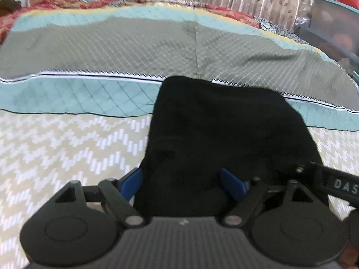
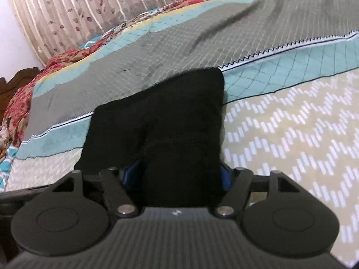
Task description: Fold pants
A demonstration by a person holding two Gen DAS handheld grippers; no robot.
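The black pants [image 1: 219, 123] lie folded on the bed, reaching from the yellow zigzag sheet to the green quilted band. In the left wrist view my left gripper [image 1: 186, 179] has its blue fingers [image 1: 232, 182] on either side of the near edge of the pants, with cloth bunched between them. In the right wrist view the pants [image 2: 170, 112] fill the middle. My right gripper [image 2: 177, 172] is likewise closed on the near edge; its blue fingers [image 2: 224, 177] are mostly hidden by cloth. The right gripper's body [image 1: 336, 183] shows at the left view's right edge.
The bed carries a yellow zigzag sheet [image 1: 56, 152], a teal and olive quilted cover [image 1: 112, 44] and a red floral blanket [image 2: 20, 98] at the far side. A beige leaf-print curtain [image 2: 78, 6] hangs behind. A dark storage box [image 1: 336, 29] stands at the far right.
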